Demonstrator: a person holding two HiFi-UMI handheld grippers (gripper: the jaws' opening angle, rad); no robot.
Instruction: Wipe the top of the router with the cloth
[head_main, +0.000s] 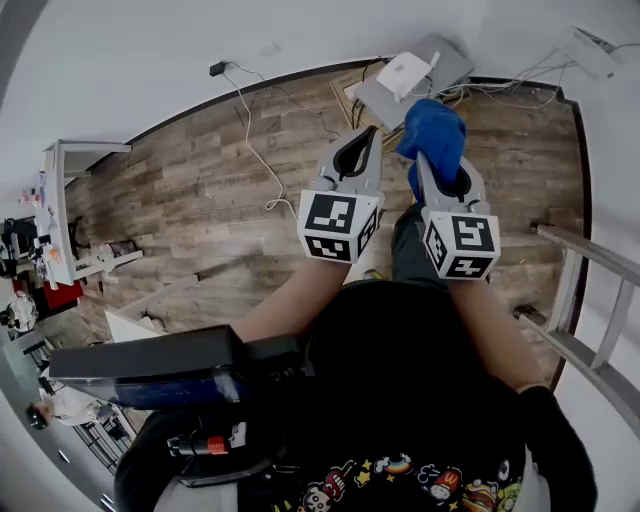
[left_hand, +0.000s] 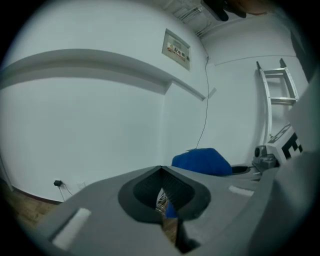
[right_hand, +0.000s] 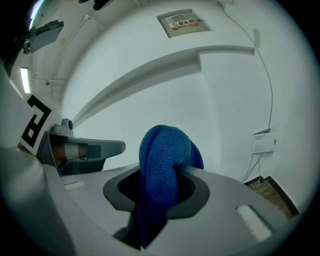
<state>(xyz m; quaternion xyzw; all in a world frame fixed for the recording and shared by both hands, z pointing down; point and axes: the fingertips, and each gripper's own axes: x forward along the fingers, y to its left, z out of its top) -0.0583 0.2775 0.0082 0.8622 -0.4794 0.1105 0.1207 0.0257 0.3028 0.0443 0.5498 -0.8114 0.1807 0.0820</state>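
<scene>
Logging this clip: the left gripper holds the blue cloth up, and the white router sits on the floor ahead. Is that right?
Not quite: it is the right gripper that holds the blue cloth up, jaws shut on it, as the right gripper view shows. The left gripper is shut on nothing. The white router does sit on the floor ahead.
</scene>
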